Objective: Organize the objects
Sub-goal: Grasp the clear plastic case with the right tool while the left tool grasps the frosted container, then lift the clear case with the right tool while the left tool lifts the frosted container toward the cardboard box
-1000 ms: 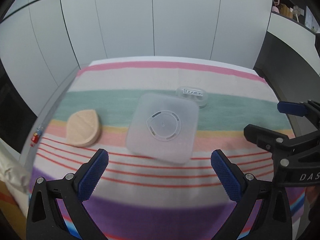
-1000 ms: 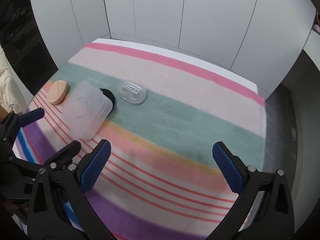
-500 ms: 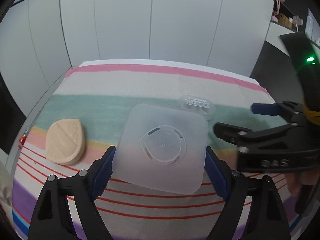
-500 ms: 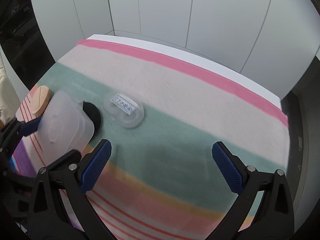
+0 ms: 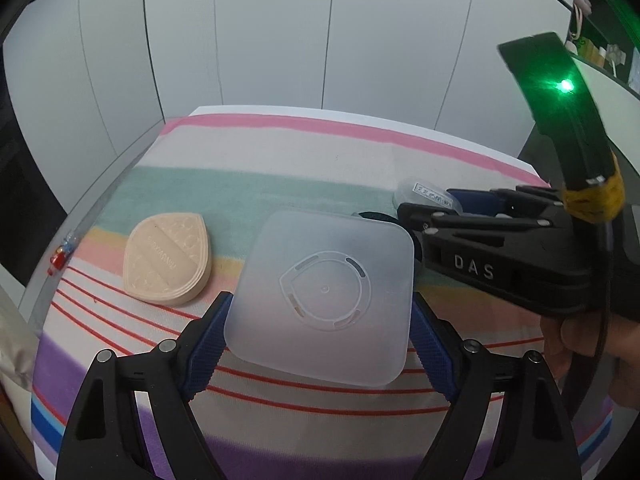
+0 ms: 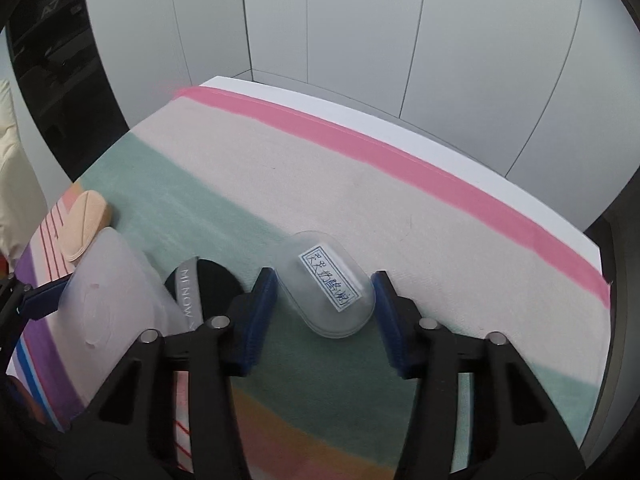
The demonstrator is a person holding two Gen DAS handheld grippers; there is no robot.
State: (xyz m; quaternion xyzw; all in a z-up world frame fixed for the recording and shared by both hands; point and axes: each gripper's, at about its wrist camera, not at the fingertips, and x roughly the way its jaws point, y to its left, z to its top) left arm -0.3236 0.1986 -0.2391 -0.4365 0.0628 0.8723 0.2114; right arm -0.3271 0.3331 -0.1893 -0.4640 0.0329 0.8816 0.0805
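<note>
A frosted square plastic lid (image 5: 324,296) lies on the striped cloth between the pads of my left gripper (image 5: 320,344), which closes in on its sides. It also shows in the right wrist view (image 6: 108,300). A small clear oval case with a white label (image 6: 326,290) lies between the pads of my right gripper (image 6: 325,320), whose jaws stand narrowly apart around it; whether they press on it I cannot tell. A peach teardrop powder puff (image 5: 166,258) lies left of the lid. A black round puff (image 6: 208,284) sits between lid and case.
The striped cloth (image 6: 360,184) covers the table up to white wall panels at the back. A small red object (image 5: 58,258) lies at the table's left edge. My right gripper's body crosses the right side of the left wrist view (image 5: 500,256).
Both grippers moved forward and narrowed. The left one now brackets the square lid; the right one swung left and now brackets the clear oval case.
</note>
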